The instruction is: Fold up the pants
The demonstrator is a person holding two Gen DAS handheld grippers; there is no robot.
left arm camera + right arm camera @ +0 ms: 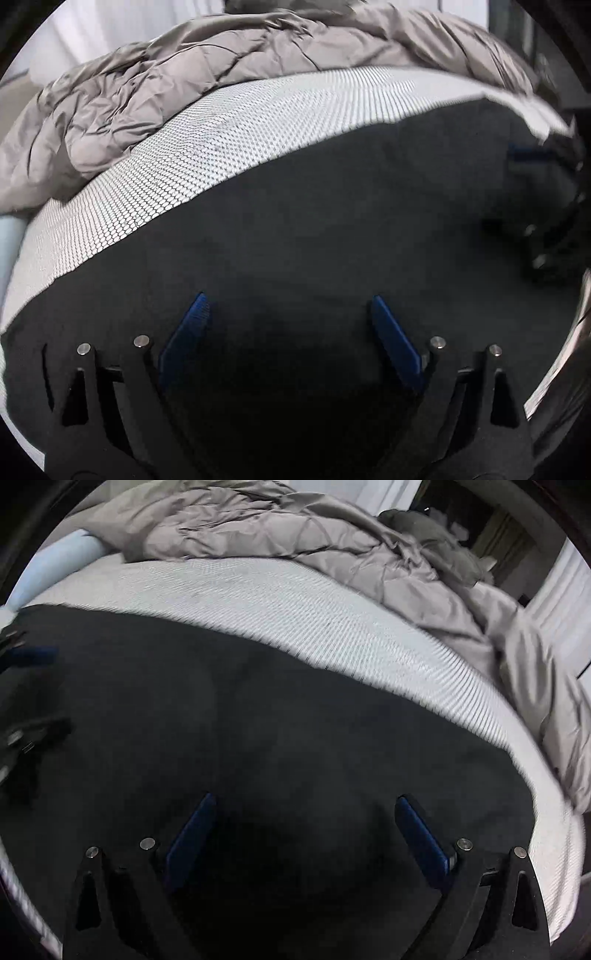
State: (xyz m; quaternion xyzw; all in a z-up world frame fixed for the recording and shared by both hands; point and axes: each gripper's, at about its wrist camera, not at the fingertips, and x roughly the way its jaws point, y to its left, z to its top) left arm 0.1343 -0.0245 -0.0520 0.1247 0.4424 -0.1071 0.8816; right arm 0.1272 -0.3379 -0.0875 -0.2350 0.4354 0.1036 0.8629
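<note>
Dark, nearly black pants [314, 221] lie spread flat on a white mattress [184, 155]. The left wrist view has them across its lower half. My left gripper [289, 297] hangs over the pants, open, its blue pads [186, 332] wide apart with only cloth beneath them. The right gripper's blue pad [524, 152] shows blurred at the right edge. In the right wrist view my right gripper [306, 796] is also open above the pants [258, 720], nothing between its fingers. The left gripper's blue pad [33, 653] appears at that view's left edge.
A crumpled grey duvet [166, 85] is heaped along the far side of the mattress [295, 602]. A light blue bolster [66, 557] lies at the far left, a dark grey pillow [432, 531] at the far right. Pale curtains hang behind.
</note>
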